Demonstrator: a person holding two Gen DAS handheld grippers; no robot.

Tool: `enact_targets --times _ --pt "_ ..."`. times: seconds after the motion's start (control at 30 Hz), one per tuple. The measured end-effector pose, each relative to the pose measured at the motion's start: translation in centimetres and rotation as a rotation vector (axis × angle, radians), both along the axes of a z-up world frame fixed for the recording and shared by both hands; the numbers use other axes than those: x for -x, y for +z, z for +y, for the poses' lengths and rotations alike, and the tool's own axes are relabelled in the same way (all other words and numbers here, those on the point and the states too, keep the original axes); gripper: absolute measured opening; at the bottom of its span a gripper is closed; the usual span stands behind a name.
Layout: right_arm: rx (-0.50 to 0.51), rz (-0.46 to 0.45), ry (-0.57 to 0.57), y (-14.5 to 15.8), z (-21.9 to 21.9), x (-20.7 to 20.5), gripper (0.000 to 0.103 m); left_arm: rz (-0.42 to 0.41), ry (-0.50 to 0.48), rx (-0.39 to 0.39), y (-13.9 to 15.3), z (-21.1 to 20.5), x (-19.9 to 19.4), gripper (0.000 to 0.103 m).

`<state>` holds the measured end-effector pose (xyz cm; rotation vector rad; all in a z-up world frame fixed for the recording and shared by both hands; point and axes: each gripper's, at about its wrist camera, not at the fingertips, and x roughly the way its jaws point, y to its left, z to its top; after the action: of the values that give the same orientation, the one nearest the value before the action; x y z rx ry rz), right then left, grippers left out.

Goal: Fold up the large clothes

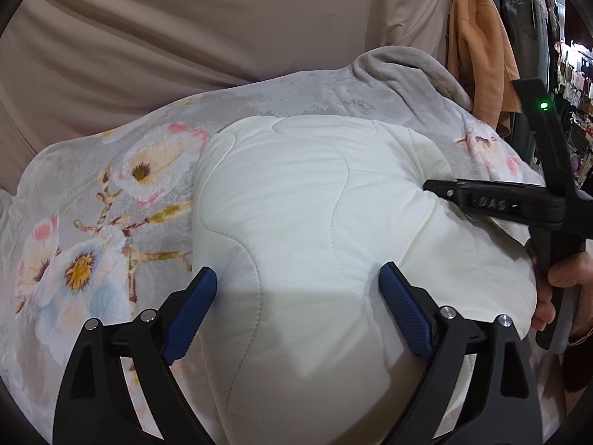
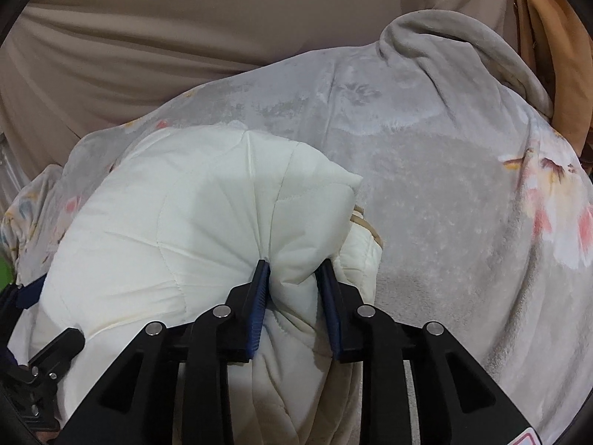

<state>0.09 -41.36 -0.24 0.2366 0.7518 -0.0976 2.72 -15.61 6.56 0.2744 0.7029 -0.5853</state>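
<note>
A cream quilted padded garment (image 1: pixel 307 222) lies bundled on a grey floral blanket (image 1: pixel 92 204). My left gripper (image 1: pixel 298 278) is open, its blue pads apart over the near part of the garment, not gripping it. My right gripper (image 2: pixel 294 270) is shut on a thick fold of the cream garment (image 2: pixel 178 230) at its right edge. The right gripper also shows in the left wrist view (image 1: pixel 437 188), coming in from the right and pressed into the garment's side. The left gripper's body shows at the lower left edge of the right wrist view.
The floral blanket (image 2: pixel 426 170) covers the surface and bunches into a grey roll at the back right. A beige sheet (image 1: pixel 185 29) hangs behind. An orange garment (image 1: pixel 478 44) and racks of clothes are at the far right.
</note>
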Motion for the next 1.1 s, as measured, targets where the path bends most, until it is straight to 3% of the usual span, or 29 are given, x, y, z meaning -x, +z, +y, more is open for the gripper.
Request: enact_targets --times 0.13,0.17,0.27,0.3,0.47,0.53,0.57,0.6,0.7,0.73,0.8,0.87,0.93,1.0,1.07,1.1 --pt "-0.031 -0.094 -0.035 3.7 0.1 4.2 0.033 0.034 -0.047 0.051 2.0 3.3 1.5 0.086" --pt "-0.025 -0.122 -0.024 4.8 0.4 5.8 0.039 0.028 -0.059 0.043 2.3 4.1 2.2 0.087" --pt "-0.053 -0.145 0.015 6.2 1.0 9.8 0.077 0.003 -0.088 -0.002 2.1 7.2 4.8 0.092" --pt "-0.072 -0.133 0.039 6.0 1.3 10.9 0.079 0.011 -0.091 -0.023 1.4 8.1 5.5 0.092" --pt "-0.235 -0.04 0.103 2.5 2.3 13.0 0.079 0.085 -0.063 -0.089 -3.1 9.0 6.4 0.091" --pt "-0.261 -0.024 0.1 1.3 2.7 12.0 0.053 0.077 -0.047 -0.075 -3.4 8.7 6.0 0.078" --pt "-0.263 -0.019 0.099 1.2 2.9 11.5 0.035 0.059 -0.025 -0.074 -3.2 8.5 5.5 0.075" --pt "-0.265 -0.04 0.1 1.8 3.1 11.6 0.025 0.056 -0.008 -0.066 -2.9 8.6 5.0 0.073" --pt "-0.247 -0.209 0.15 6.1 3.8 14.0 0.017 0.087 0.006 -0.043 -2.5 8.9 4.3 0.071" --pt "-0.227 -0.258 0.155 7.5 4.0 15.1 0.016 0.104 0.008 -0.055 -3.0 8.8 4.1 0.069" --pt "-0.183 -0.248 0.123 7.3 3.6 15.6 0.015 0.155 0.016 -0.058 -4.2 8.7 3.7 0.069" --pt "-0.147 -0.097 0.029 3.4 2.2 14.0 0.015 0.186 0.02 -0.059 -5.3 8.4 3.4 0.069" --pt "-0.226 0.03 0.005 -1.9 0.6 12.3 0.017 0.166 0.017 -0.081 -5.4 7.9 3.8 0.069" --pt "-0.252 0.033 -0.004 -3.2 0.3 12.3 0.022 0.13 0.012 -0.116 -5.0 7.6 4.4 0.068" --pt "-0.243 0.018 -0.004 -2.7 0.3 12.7 0.026 0.122 -0.018 -0.118 -4.0 7.8 5.1 0.066" --pt "-0.24 0.009 -0.007 -2.4 0.3 12.9 0.034 0.13 -0.036 -0.105 -3.4 8.1 5.4 0.065"
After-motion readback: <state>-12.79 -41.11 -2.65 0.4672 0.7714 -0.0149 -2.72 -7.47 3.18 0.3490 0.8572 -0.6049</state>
